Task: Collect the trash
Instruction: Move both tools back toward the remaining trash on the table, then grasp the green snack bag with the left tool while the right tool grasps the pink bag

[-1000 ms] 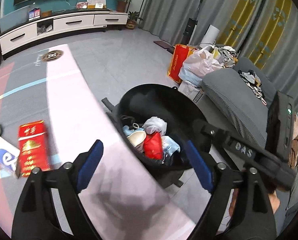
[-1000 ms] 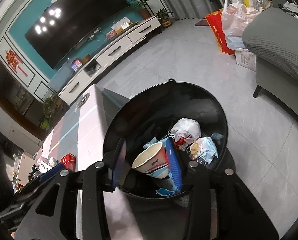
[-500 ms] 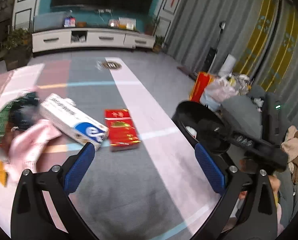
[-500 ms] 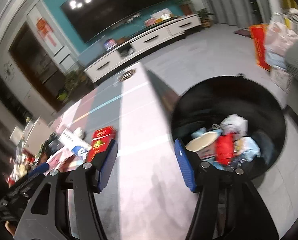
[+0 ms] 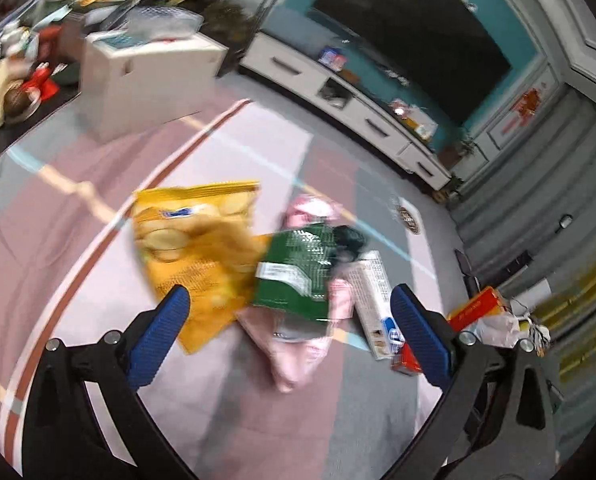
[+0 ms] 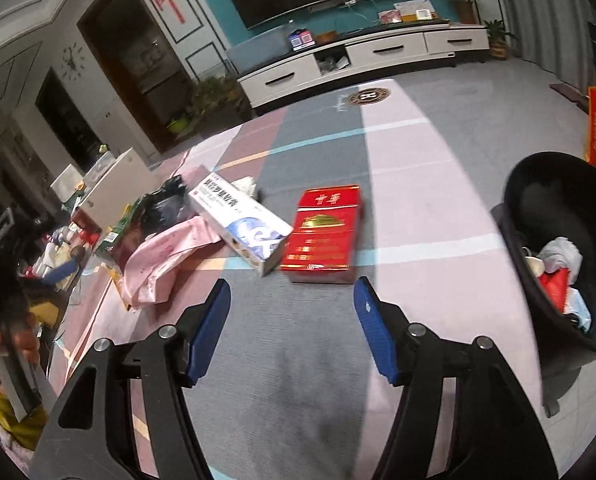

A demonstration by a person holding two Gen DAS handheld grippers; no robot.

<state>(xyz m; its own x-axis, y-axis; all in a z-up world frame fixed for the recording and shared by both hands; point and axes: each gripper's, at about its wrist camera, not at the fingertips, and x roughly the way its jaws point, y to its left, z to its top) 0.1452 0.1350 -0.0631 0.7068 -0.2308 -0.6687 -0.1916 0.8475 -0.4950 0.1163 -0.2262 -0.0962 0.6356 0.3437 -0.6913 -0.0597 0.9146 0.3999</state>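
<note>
On rug | L view only – yellow chip bag | R view only – trash bin | both grippers' fingers apart, empty

"中华" on the red carton; emblem "H".

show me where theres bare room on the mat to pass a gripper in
Bare mat runs between the red box and the black bin, and along the near strip in front of the right gripper. Crowded: the white box touches the red box, with the pink bag and green packet heaped beside it.
</note>
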